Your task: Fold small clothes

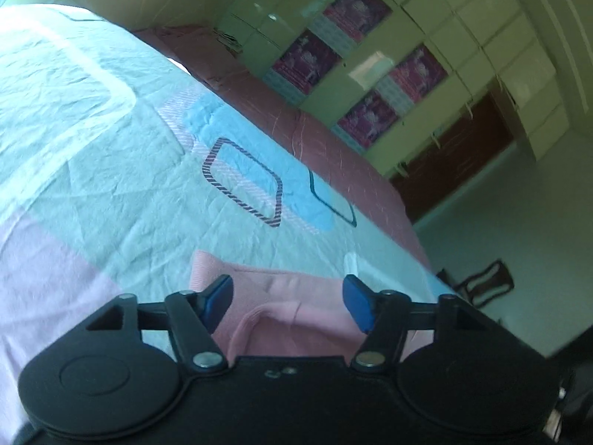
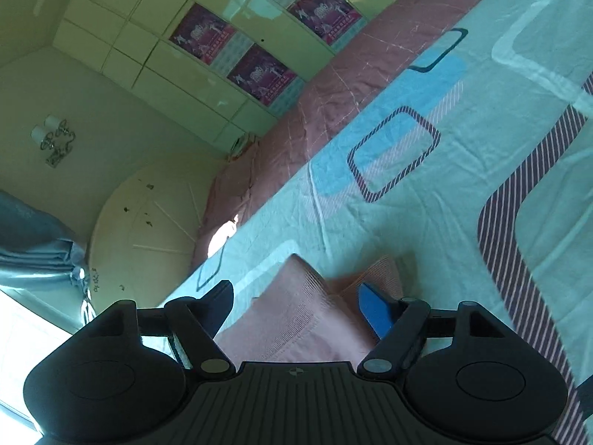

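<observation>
A small pink garment (image 1: 292,307) lies on the patterned bedsheet (image 1: 111,170), folded over with a raised fold edge. My left gripper (image 1: 287,302) stands open just above it, blue pads apart on either side of the cloth and not pressing it. In the right wrist view the same pink garment (image 2: 304,315) shows a ribbed edge with two corners pointing away. My right gripper (image 2: 300,306) is open over it, its jaws wide apart with the fabric lying loose beneath them.
A dusty pink quilt (image 1: 333,141) runs along the bed's far side. Beyond it stands a pale wardrobe (image 1: 426,18) with purple posters. A dark chair (image 1: 485,282) stands on the floor past the bed's edge. A curved headboard (image 2: 148,230) and grey curtain (image 2: 33,244) sit left.
</observation>
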The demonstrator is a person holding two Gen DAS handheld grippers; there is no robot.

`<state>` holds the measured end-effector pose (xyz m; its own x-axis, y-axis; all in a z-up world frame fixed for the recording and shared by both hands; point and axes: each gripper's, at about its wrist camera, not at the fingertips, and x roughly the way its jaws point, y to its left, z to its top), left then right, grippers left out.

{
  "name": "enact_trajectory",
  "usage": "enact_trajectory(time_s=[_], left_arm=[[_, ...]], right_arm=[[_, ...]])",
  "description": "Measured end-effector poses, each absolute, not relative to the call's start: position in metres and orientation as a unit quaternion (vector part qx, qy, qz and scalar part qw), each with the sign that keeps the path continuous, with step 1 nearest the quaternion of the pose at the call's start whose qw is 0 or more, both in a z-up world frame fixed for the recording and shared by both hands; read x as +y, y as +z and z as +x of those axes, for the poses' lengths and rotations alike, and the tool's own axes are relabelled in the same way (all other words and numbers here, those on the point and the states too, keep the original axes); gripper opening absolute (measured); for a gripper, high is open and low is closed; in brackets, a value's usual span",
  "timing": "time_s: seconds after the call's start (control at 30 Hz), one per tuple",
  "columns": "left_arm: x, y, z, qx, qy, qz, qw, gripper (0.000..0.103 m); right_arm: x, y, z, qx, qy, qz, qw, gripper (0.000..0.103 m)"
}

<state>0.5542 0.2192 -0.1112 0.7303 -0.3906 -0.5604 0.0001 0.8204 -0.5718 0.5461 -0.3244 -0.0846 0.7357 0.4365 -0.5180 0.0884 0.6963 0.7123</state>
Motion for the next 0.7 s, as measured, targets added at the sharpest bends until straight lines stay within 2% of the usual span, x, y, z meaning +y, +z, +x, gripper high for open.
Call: enact_trajectory(time_s=[0.07,0.13,0.2,0.3,0.33,0.37,0.4,0.43,0.53,0.7], left_arm=[[0.205,-0.109,0.564,0.375,-0.125,-0.206,0.895,0.057],[0.186,-0.110,0.576,0.393,-0.130,-0.131,0.901,0.052],[0.169,-0.116,0.588,0.417,-0.133,-0.076,0.896,0.047],[0.156,-0.124,0.597,0.429,-0.139,-0.046,0.891,0.045],[0.153,-0.125,0.597,0.427,-0.142,-0.041,0.892,0.037],[0.151,-0.124,0.596,0.427,-0.147,-0.037,0.891,0.014],[0.149,-0.122,0.593,0.418,-0.149,-0.038,0.895,0.011],[0.149,-0.119,0.588,0.400,-0.146,-0.040,0.904,0.011],[0.155,-0.114,0.568,0.331,-0.127,-0.053,0.933,0.011],[0.147,-0.135,0.572,0.360,-0.104,-0.035,0.927,0.012]], right_arm=[[-0.313,-0.086,0.552,0.370,0.110,0.332,0.861,0.072],[-0.298,-0.089,0.560,0.387,0.118,0.292,0.867,0.060],[-0.282,-0.094,0.569,0.403,0.120,0.247,0.873,0.058],[-0.262,-0.106,0.580,0.429,0.119,0.189,0.875,0.054],[-0.257,-0.110,0.581,0.435,0.119,0.167,0.877,0.039],[-0.251,-0.113,0.583,0.440,0.122,0.152,0.877,0.028],[-0.246,-0.115,0.582,0.440,0.124,0.134,0.879,0.008],[-0.245,-0.114,0.579,0.431,0.126,0.125,0.885,0.004],[-0.249,-0.105,0.569,0.381,0.124,0.125,0.908,0.004],[-0.235,-0.126,0.577,0.407,0.100,0.075,0.905,0.004]])
